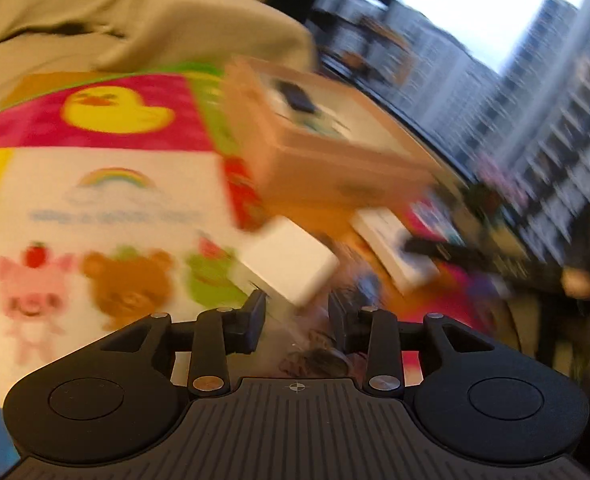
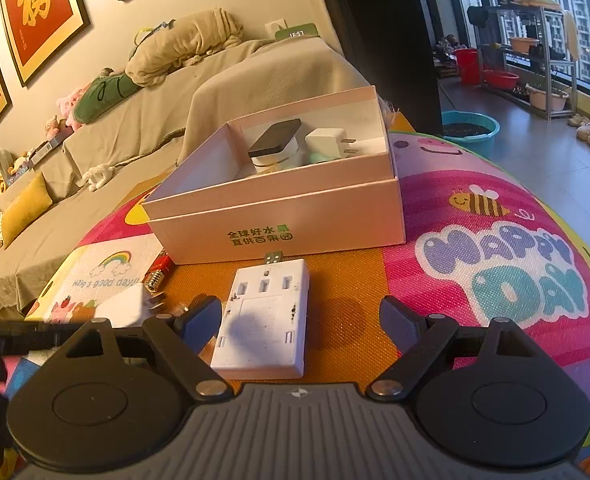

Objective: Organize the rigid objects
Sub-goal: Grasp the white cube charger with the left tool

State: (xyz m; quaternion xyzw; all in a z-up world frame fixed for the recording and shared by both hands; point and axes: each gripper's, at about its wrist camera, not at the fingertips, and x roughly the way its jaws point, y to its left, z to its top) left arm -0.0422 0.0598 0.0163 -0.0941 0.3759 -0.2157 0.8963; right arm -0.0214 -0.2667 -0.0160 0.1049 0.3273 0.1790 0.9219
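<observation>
Flat white rectangular adapter [image 2: 264,318] before pink cardboard box [image 2: 279,216]

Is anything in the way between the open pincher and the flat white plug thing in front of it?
Nothing visible is. The white adapter lies flat on the mat just ahead of the open right gripper, nearer its left finger, with nothing between. The pink box stands behind it.

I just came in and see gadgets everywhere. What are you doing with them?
Tidying small gadgets into the pink box, which already holds a white plug and a black-topped gadget. The right tool is open over a flat white adapter on the mat. The left tool is by a white cube charger; that view is blurry.
</observation>
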